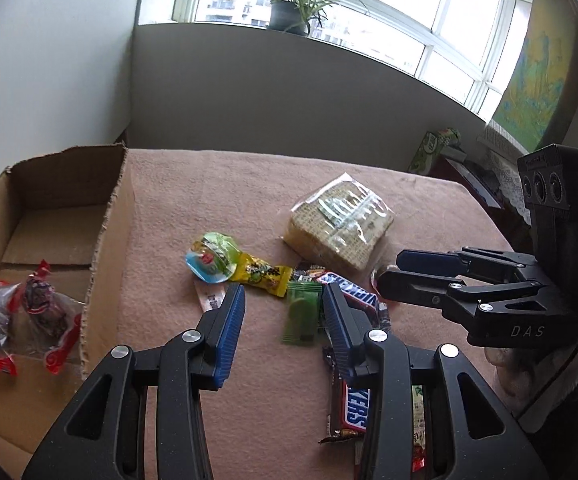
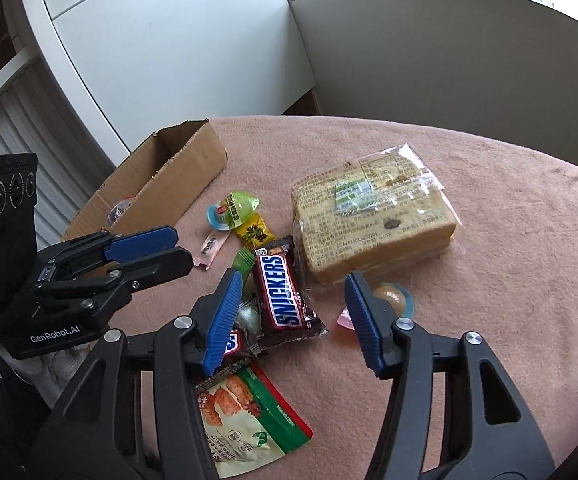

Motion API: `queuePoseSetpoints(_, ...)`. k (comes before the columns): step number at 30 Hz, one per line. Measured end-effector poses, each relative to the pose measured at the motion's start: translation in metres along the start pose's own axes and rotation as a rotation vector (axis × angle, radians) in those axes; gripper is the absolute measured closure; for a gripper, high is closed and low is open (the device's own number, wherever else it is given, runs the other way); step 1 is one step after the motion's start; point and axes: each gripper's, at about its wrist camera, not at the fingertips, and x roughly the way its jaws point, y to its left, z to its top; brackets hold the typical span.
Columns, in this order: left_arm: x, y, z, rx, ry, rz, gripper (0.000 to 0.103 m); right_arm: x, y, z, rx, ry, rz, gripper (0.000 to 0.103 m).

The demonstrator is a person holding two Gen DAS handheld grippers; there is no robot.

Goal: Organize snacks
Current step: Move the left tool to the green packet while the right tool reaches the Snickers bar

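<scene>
Hovering over the snack pile, your left gripper (image 1: 283, 312) gapes wide around a green packet (image 1: 300, 314), gripping nothing; right gripper (image 2: 293, 316) also wide, empty, above the Snickers bar (image 2: 283, 292).

A rough, matt pink cloth (image 2: 489, 240) with a towel-like nap covers the table. At the left of the frame the cardboard box (image 1: 113, 248) is dull brown paperboard with torn, ragged edges. The Snickers bar (image 2: 283, 292) has a glossy brown film wrapper; the bread pack (image 2: 373, 220) is clear, crinkled, shiny plastic. The jelly cup (image 1: 213, 258) has a glossy foil-like lid. The left gripper (image 1: 283, 316) and right gripper (image 2: 293, 316) are matt black plastic with ribbed blue pads (image 2: 225, 316) and bright metal pins.
</scene>
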Motion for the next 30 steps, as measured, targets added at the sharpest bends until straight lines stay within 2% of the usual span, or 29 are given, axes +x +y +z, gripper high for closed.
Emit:
queuePoseSetpoints(4,0.013,-0.006,-0.006,0.008,0.052,-0.005,0.064,0.004,0.000,-0.005,-0.007,0.016,0.018,0.047)
queuePoseSetpoints(8,0.018,-0.010,-0.005,0.009,0.069,-0.017,0.064,0.009,0.005,-0.007,-0.020,0.027,0.016,0.048)
queuePoseSetpoints(11,0.023,-0.012,-0.006,0.018,0.084,-0.014,0.064,0.014,0.007,-0.007,-0.022,0.040,0.010,0.057)
queuePoseSetpoints(14,0.032,-0.016,-0.007,0.029,0.102,-0.001,0.064,0.019,0.007,-0.006,-0.022,0.051,0.005,0.057)
queuePoseSetpoints(18,0.039,-0.018,-0.005,0.037,0.109,0.018,0.067,0.023,0.006,-0.005,-0.020,0.061,0.005,0.057)
queuePoseSetpoints(25,0.047,-0.020,-0.005,0.044,0.123,0.025,0.079,0.028,0.010,-0.003,-0.026,0.073,0.008,0.057)
queuePoseSetpoints(28,0.048,-0.018,-0.005,0.038,0.123,0.023,0.081,0.031,0.011,-0.003,-0.028,0.079,0.005,0.064)
queuePoseSetpoints(30,0.048,-0.019,-0.004,0.035,0.123,0.020,0.081,0.032,0.010,-0.003,-0.025,0.083,0.006,0.065)
